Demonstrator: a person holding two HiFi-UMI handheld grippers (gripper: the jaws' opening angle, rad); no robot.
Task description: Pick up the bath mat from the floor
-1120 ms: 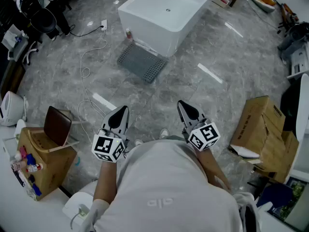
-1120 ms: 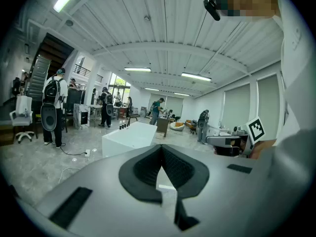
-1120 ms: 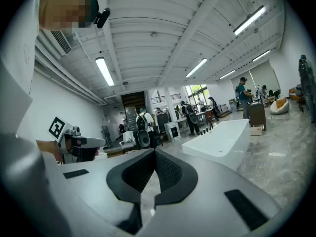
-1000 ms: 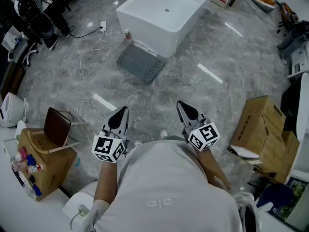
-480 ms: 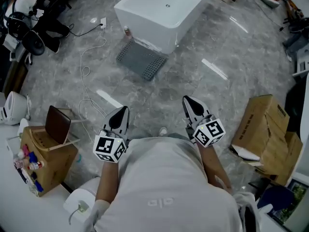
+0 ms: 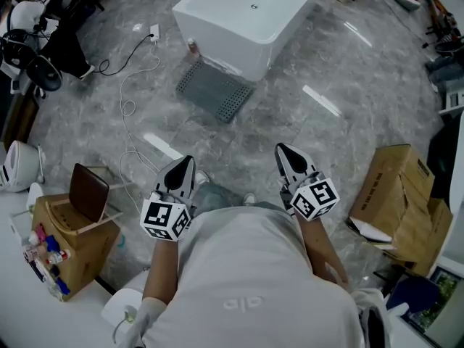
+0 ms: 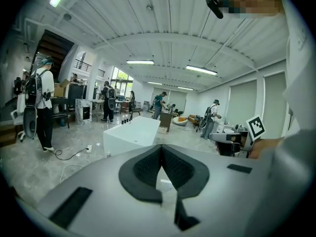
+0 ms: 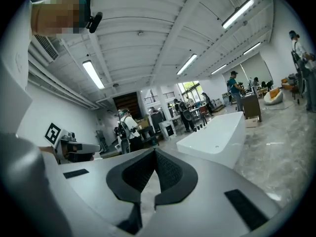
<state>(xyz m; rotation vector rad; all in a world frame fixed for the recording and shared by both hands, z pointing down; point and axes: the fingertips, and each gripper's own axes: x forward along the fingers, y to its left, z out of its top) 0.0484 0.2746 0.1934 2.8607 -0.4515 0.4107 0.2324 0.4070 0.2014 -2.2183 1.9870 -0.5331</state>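
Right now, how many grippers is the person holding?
2. The left gripper is out in front on the left, the right gripper on the right. No others show.

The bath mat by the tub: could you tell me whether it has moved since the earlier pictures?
No. The bath mat still lies flat beside the near side of the white bathtub, as before.

Large open workshop hall: lone white bathtub [image 6: 250, 17], marble floor [image 6: 362, 100], cardboard boxes [image 6: 384, 187], ceiling strip lights [image 7: 139, 61].
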